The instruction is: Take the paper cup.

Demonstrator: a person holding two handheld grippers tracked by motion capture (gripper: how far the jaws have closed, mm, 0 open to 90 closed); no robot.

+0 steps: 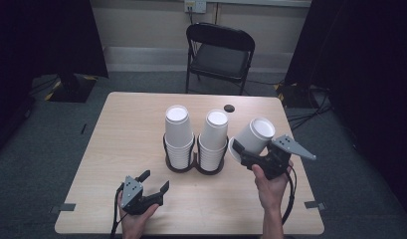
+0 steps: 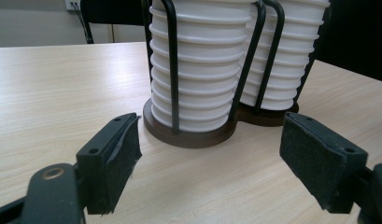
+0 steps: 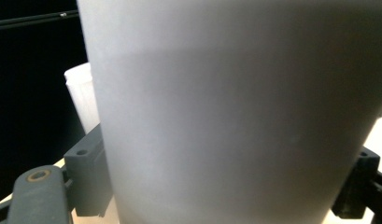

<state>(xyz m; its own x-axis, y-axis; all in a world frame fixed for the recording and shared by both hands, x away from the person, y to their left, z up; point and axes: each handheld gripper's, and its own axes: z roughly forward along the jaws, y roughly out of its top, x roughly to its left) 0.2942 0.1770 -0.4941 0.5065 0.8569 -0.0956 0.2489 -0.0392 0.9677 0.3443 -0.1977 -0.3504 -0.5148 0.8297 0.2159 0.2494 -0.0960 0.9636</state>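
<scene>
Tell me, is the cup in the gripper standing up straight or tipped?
Tipped: the cup leans sideways in the right gripper, beside the upright stacks.

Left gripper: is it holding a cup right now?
No, the left gripper has its jaws standing apart over bare table, short of the cup stacks; the right gripper holds the single white cup.

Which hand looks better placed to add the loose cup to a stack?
Right, most likely. The right gripper is already closed on the white cup, tilted just beside the right-hand stack. The left gripper sits open on the table's near side, holding nothing.
</scene>
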